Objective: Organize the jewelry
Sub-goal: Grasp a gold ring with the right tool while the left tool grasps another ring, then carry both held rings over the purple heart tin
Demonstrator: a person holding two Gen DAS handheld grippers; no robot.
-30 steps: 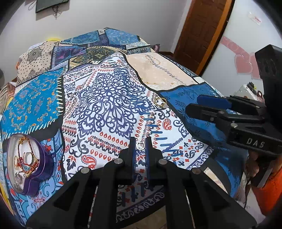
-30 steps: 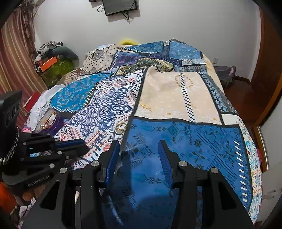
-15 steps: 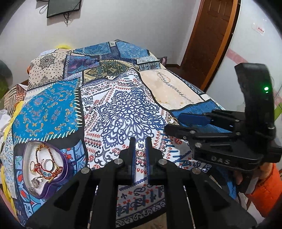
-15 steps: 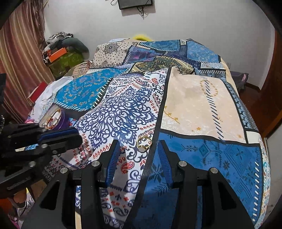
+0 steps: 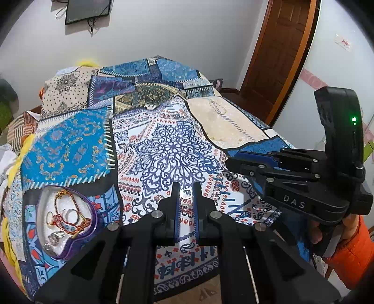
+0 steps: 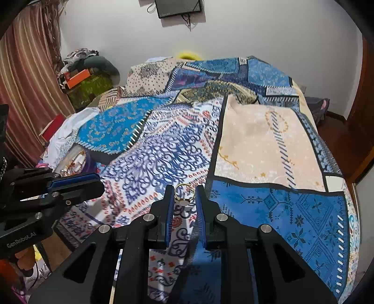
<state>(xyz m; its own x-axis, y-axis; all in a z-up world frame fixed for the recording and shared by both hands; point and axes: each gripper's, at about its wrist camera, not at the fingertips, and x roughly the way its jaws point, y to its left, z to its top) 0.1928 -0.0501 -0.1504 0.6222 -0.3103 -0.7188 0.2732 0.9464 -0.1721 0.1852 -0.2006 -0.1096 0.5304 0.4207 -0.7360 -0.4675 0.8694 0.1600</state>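
Left wrist view, nearest: the left tool, its two blue-padded fingers drawn close together and pinching a small silver ring at their tips, above the patterned bedspread and clear of it. Left of that ring and slightly nearer the camera lies a purple heart-shaped dish with a white lining, resting on the bedspread near the bed's foot corner; it holds a gold chain, a red cord bracelet and several rings. Right of the silver ring, the right tool enters from the side, carried by a hand in an orange sleeve.

Right wrist view, nearest: the right tool, whose jaws have just been closing, stands with a narrow gap. A gold ring with a round flat face sits between the fingertips; whether the pads already press on it cannot be told. The left tool shows at the left edge, and the purple dish lies just beyond it.

Farther from the ring: the beige panel of the bedspread, then pillows at the head of the bed, a dark screen on the white wall, striped curtains at left, and a wooden door at right.
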